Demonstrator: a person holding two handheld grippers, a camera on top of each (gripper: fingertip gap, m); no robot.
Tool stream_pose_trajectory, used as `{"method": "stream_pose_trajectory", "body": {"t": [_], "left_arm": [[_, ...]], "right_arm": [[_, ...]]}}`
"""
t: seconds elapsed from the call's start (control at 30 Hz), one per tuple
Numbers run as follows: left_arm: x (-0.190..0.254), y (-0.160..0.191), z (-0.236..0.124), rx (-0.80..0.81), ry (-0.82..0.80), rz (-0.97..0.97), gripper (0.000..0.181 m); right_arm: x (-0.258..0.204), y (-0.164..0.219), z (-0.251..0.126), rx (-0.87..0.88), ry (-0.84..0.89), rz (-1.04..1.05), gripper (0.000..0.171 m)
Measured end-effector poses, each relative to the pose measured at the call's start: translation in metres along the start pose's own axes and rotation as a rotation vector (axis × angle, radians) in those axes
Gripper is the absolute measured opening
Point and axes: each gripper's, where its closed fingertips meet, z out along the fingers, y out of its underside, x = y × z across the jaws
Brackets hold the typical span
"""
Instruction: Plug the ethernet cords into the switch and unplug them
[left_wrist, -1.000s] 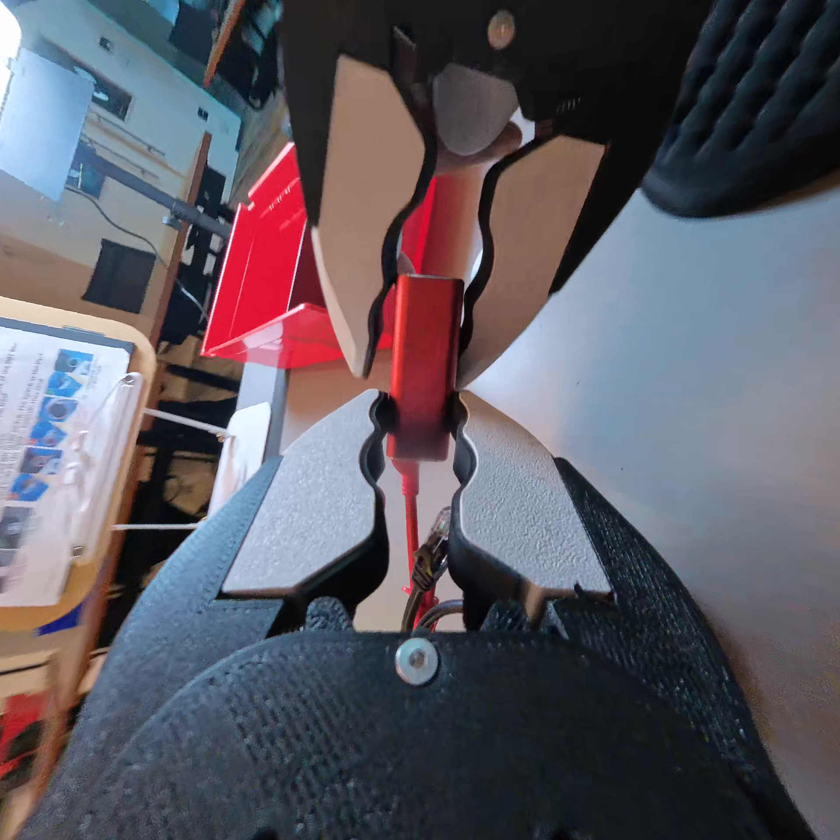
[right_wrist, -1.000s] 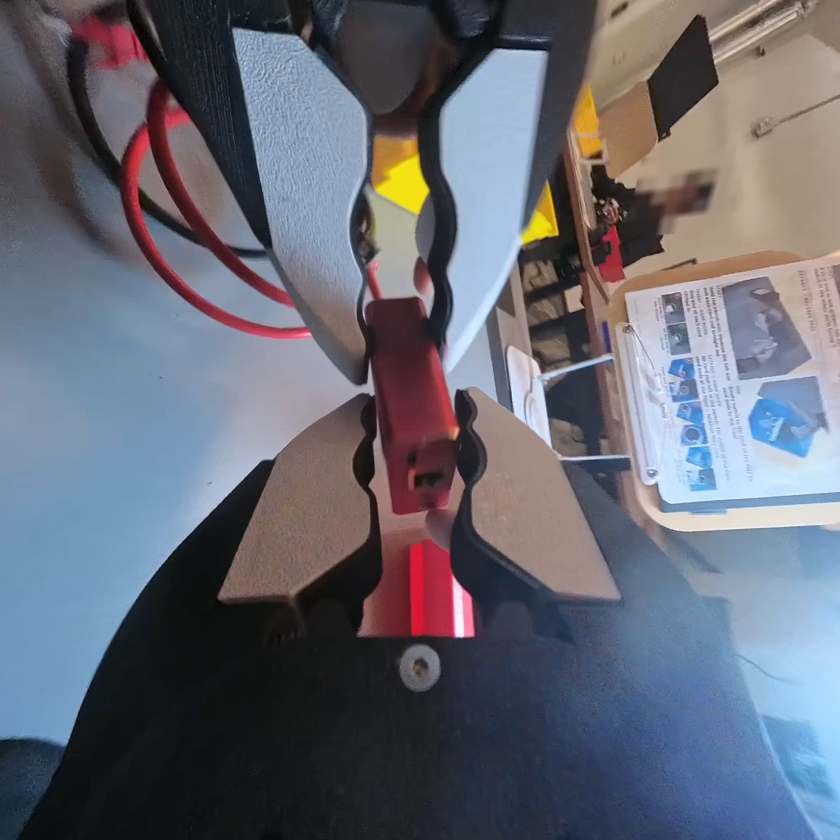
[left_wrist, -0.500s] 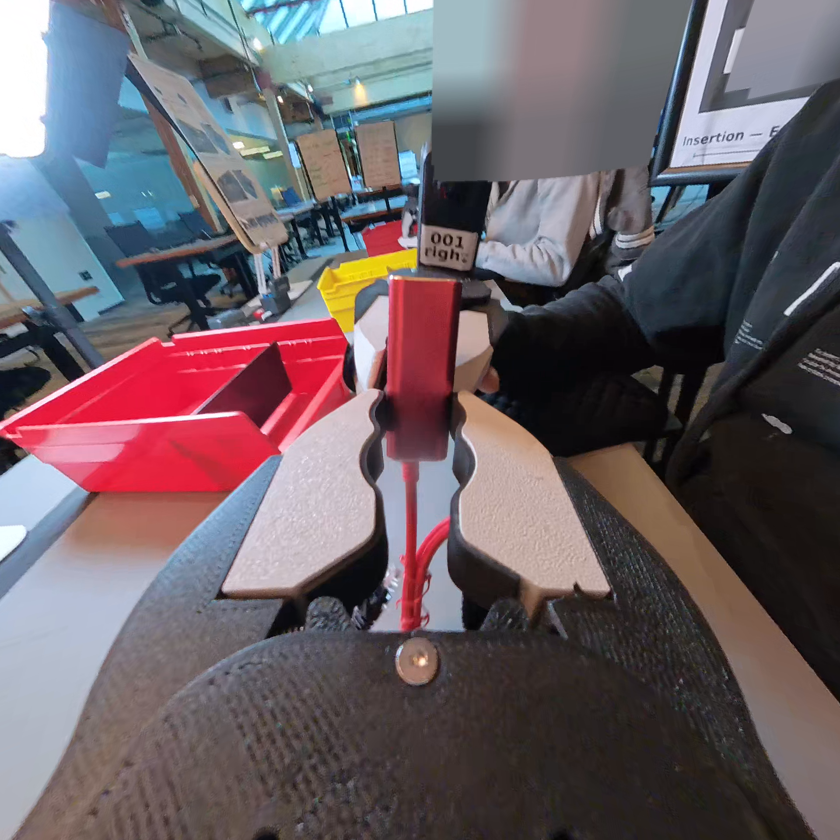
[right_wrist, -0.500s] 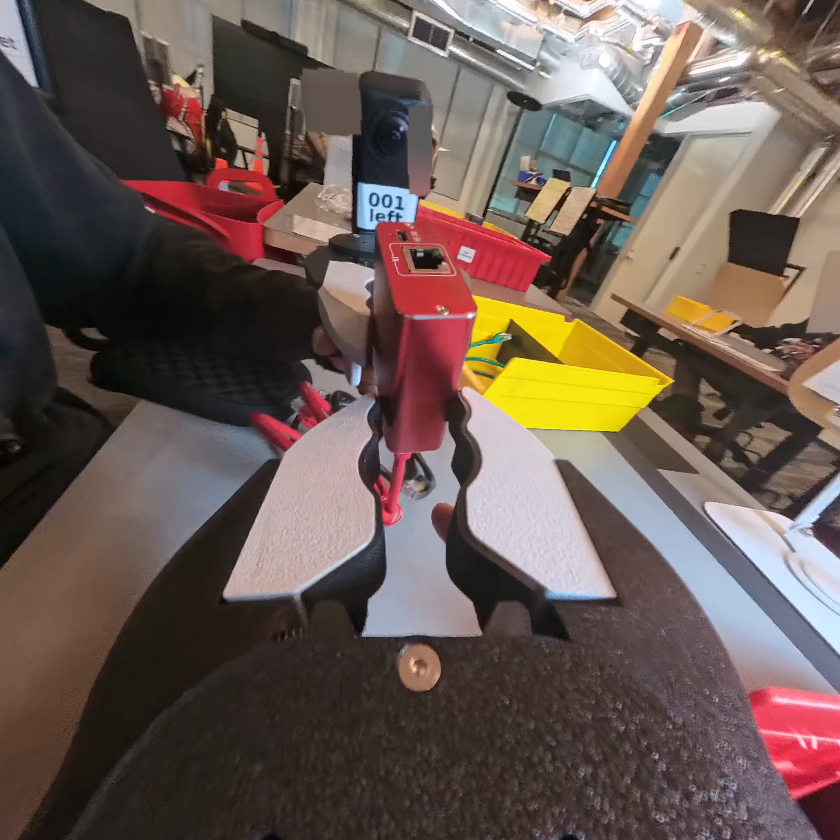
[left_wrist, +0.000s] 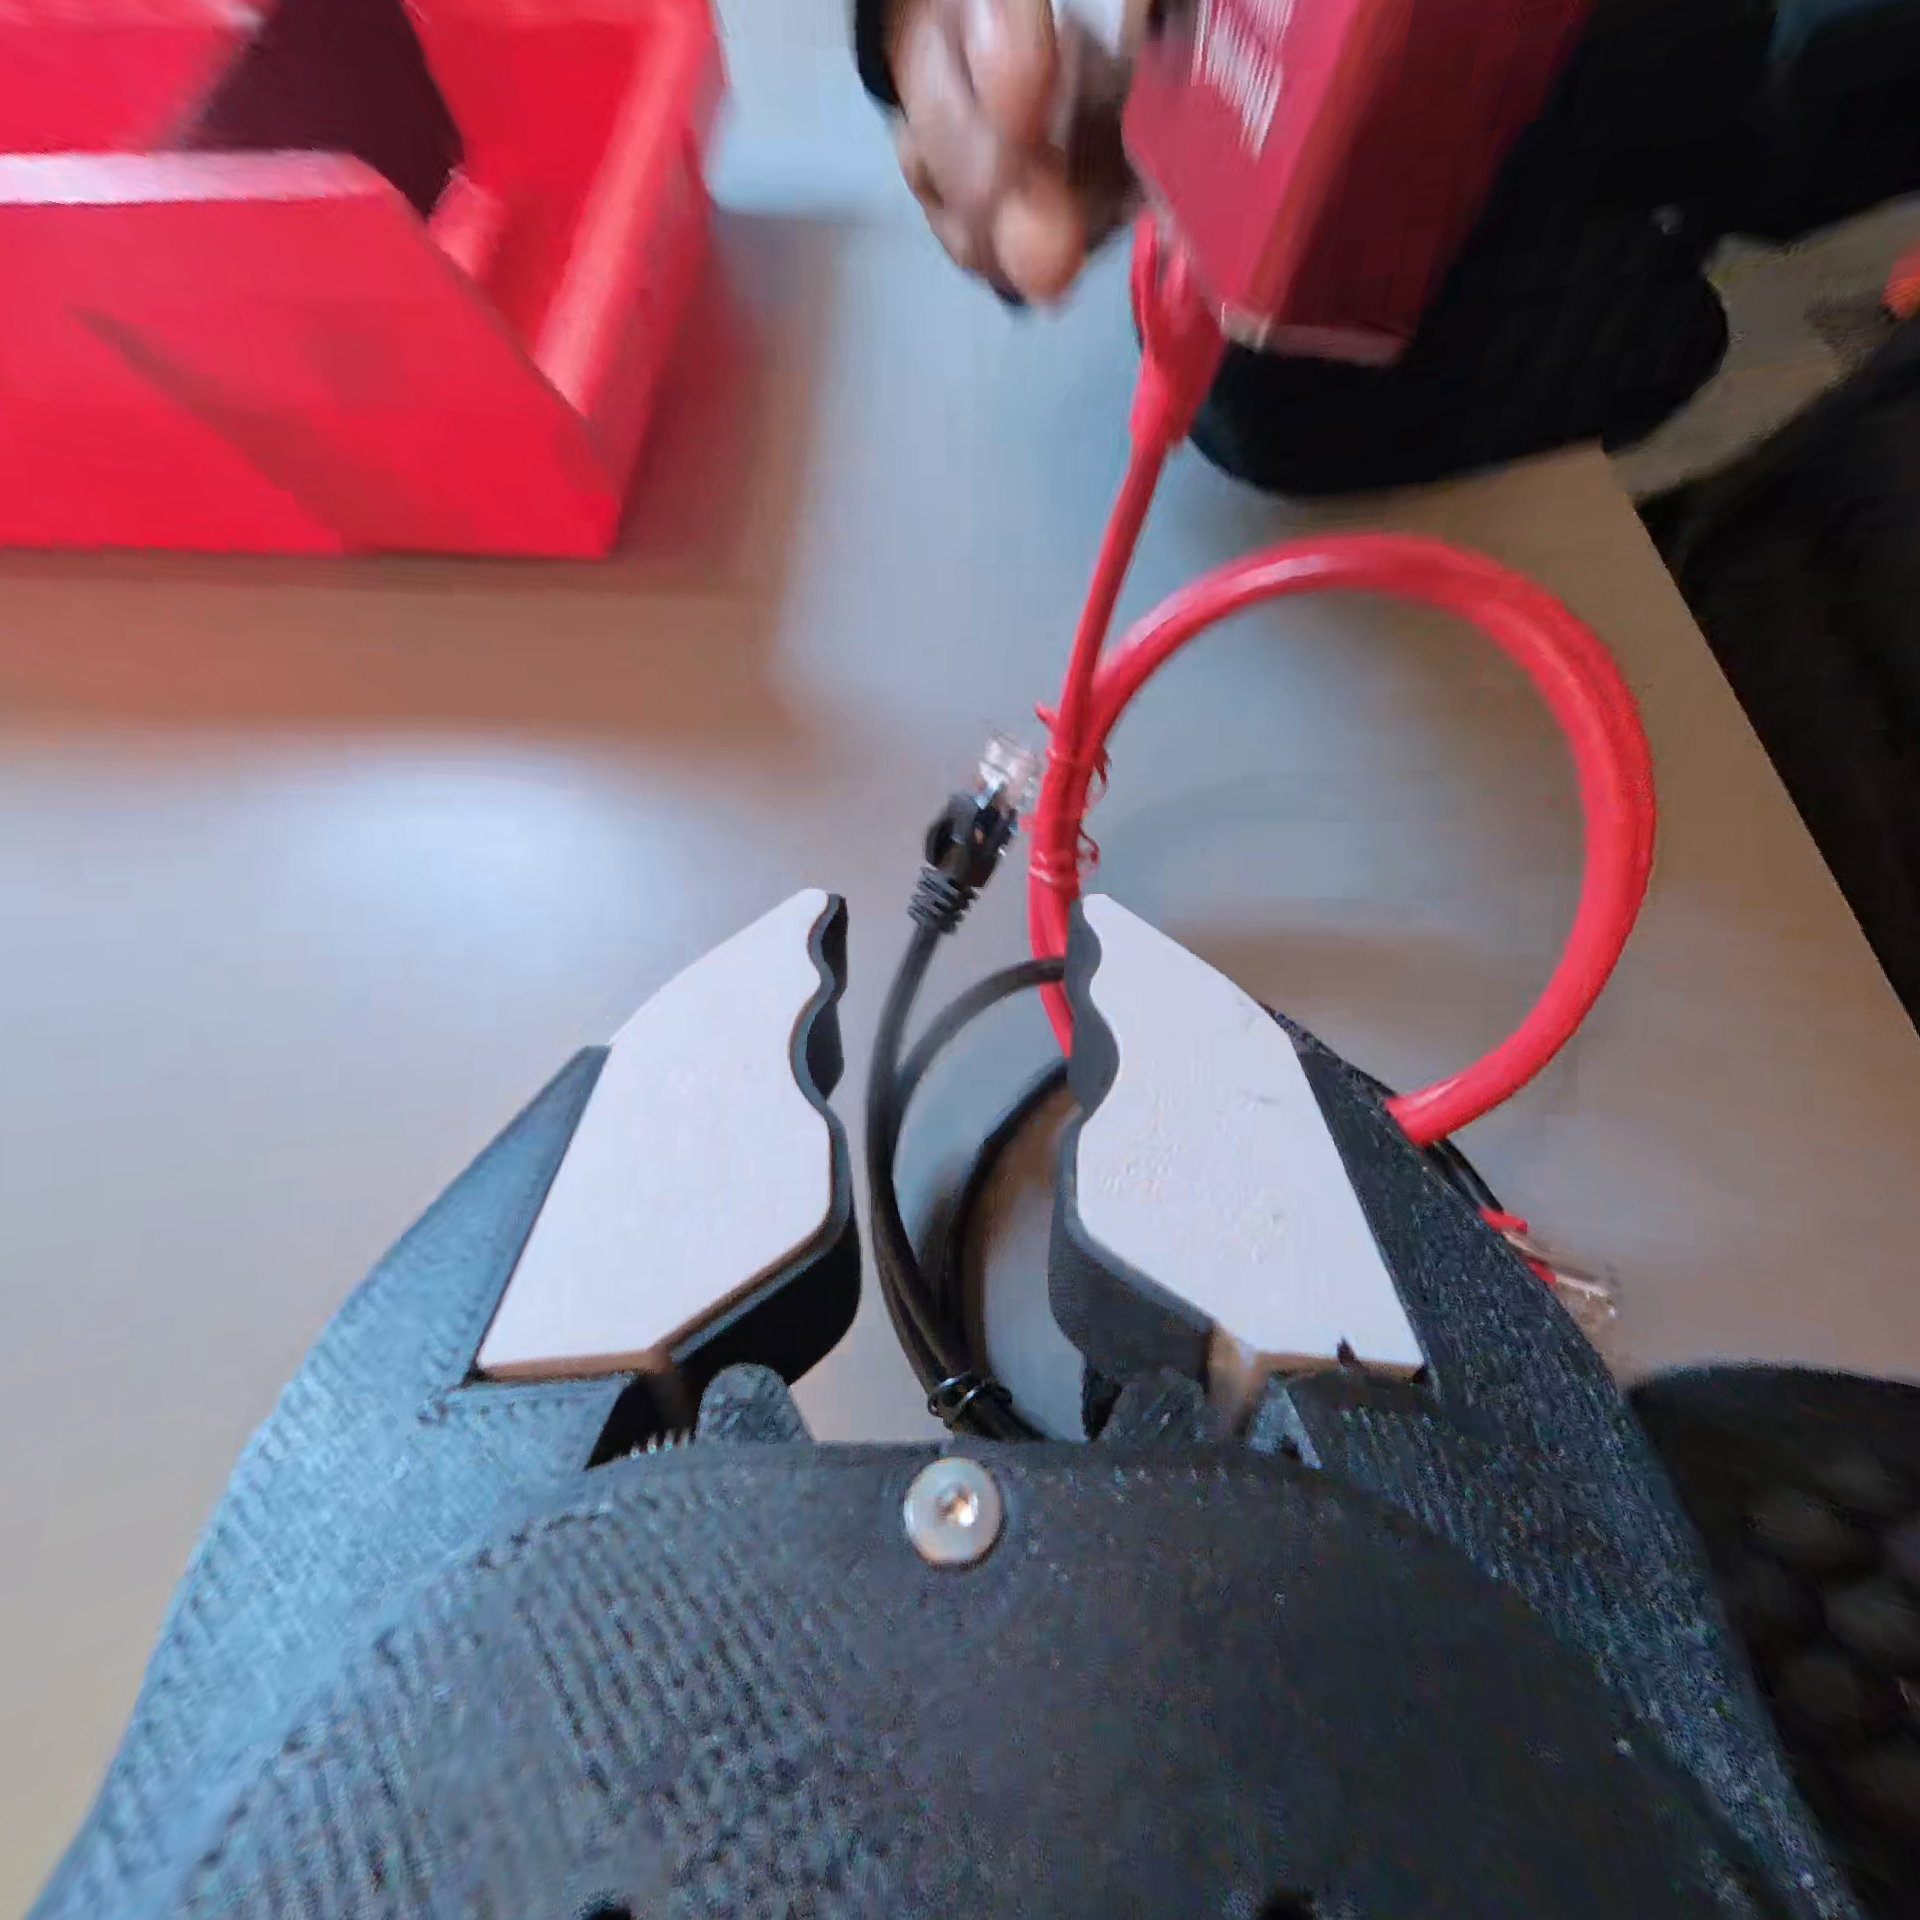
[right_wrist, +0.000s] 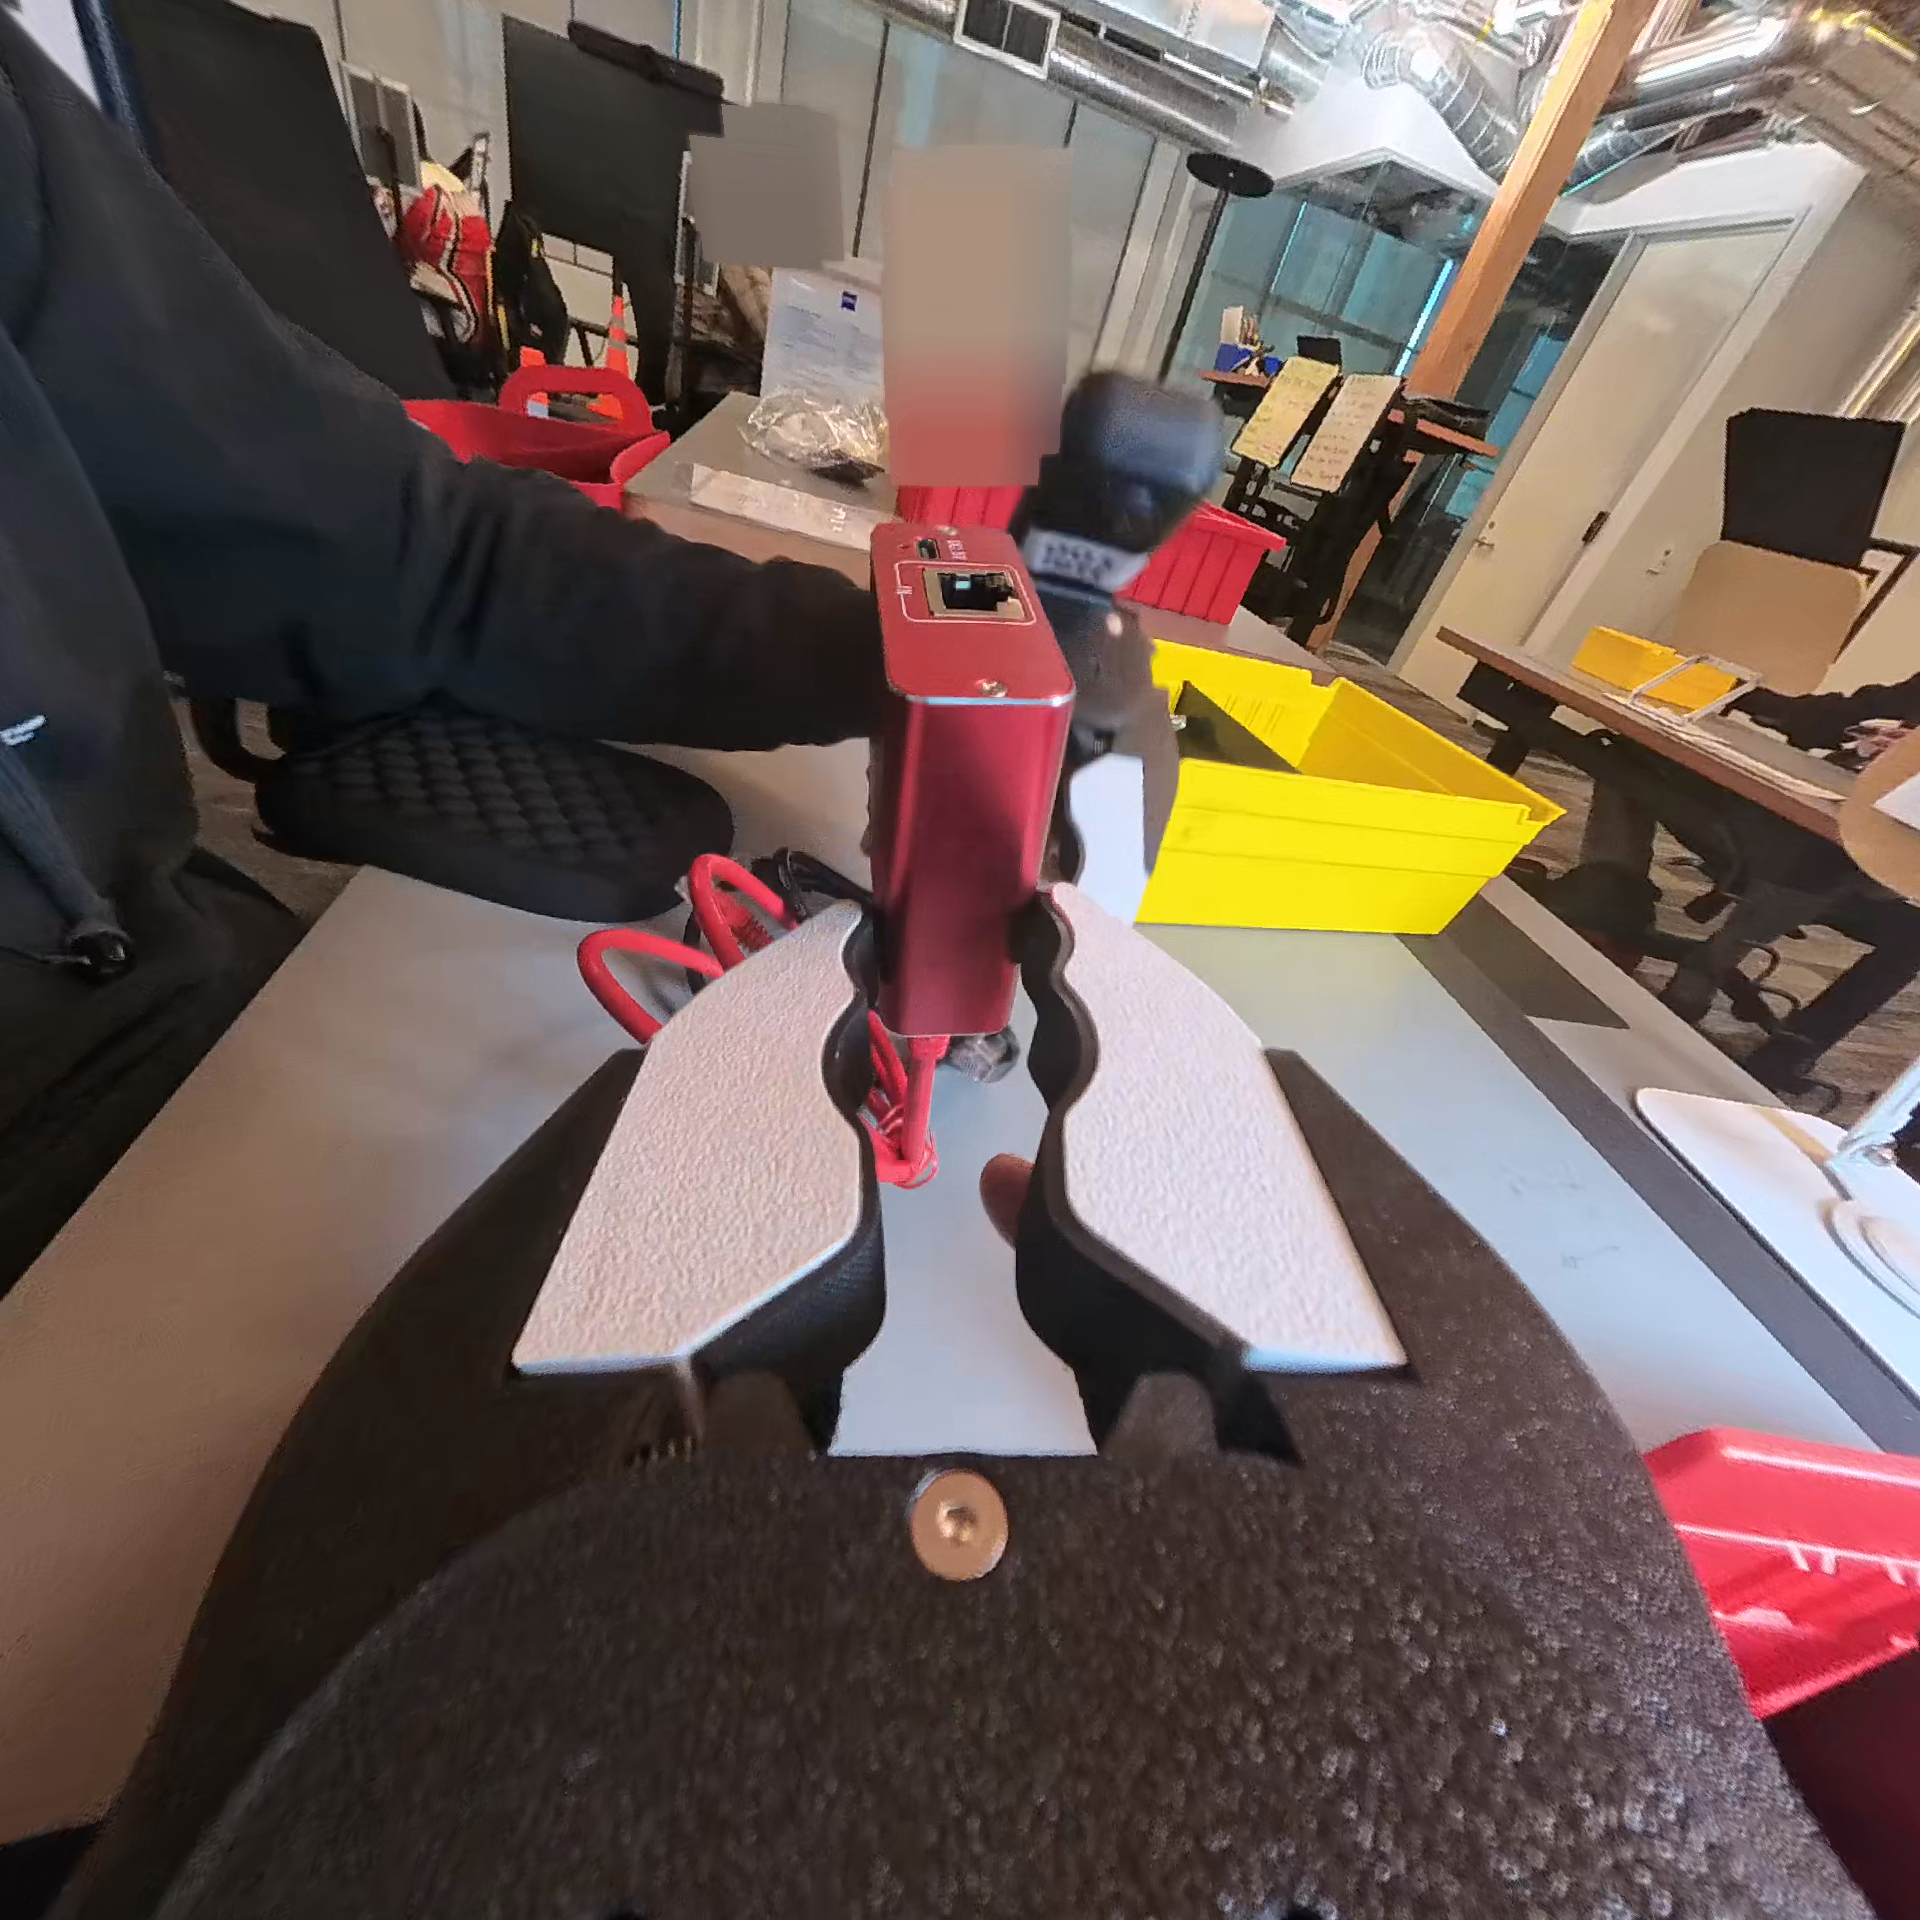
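My right gripper (right_wrist: 951, 925) is shut on the lower part of the red switch (right_wrist: 966, 810) and holds it upright above the table, with an empty port on its top face. A red ethernet cord (right_wrist: 906, 1101) is plugged into its underside. In the left wrist view the switch (left_wrist: 1320, 156) is blurred at the top right and the red cord (left_wrist: 1558, 727) loops on the table. My left gripper (left_wrist: 956, 925) is open and empty, low over the table. A black ethernet cord's plug (left_wrist: 971, 826) lies between and just beyond its fingertips, not gripped.
A red bin (left_wrist: 312, 343) stands at the far left of the grey table (left_wrist: 416, 831). A yellow bin (right_wrist: 1330, 821) stands behind the switch. Another red bin (right_wrist: 1818, 1558) is near my right gripper. A person's dark sleeve (right_wrist: 416, 603) reaches over the table's edge.
My left gripper has let go of the switch, opened, and dropped away toward the cords on the table. My right gripper still holds the switch upright.
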Motion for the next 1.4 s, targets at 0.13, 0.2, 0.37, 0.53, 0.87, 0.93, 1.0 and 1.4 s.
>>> {"method": "stream_pose_trajectory", "body": {"t": [0.13,0.2,0.37,0.53,0.87,0.93,1.0,1.4], "left_arm": [[0.002,0.017,0.025,-0.101,0.173,-0.072,0.019],[-0.007,0.012,0.029,-0.041,0.157,-0.102,0.012],[-0.031,0.008,-0.004,0.047,-0.02,-0.2,0.012],[-0.024,0.007,-0.062,0.022,-0.15,-0.354,0.011],[0.013,-0.014,-0.036,-0.175,-0.135,-0.458,0.012],[0.007,-0.008,-0.03,-0.216,-0.143,-0.493,0.011],[-0.001,-0.001,-0.031,-0.258,-0.166,-0.497,0.011],[-0.008,0.016,-0.025,-0.399,-0.21,-0.484,0.011]], "right_arm": [[0.002,-0.003,-0.005,0.014,0.023,0.006,0.026],[0.004,-0.002,-0.009,0.015,0.034,0.022,0.026],[0.035,0.002,-0.031,-0.143,0.214,-0.039,0.026],[0.07,0.004,-0.07,-0.572,0.496,-0.347,0.026],[0.041,0.055,0.003,-0.966,0.415,-0.862,0.026],[0.034,0.061,0.015,-0.937,0.387,-0.917,0.026],[0.03,0.065,0.019,-0.908,0.361,-0.95,0.026],[0.02,0.068,0.019,-0.801,0.324,-1.012,0.025]]}}
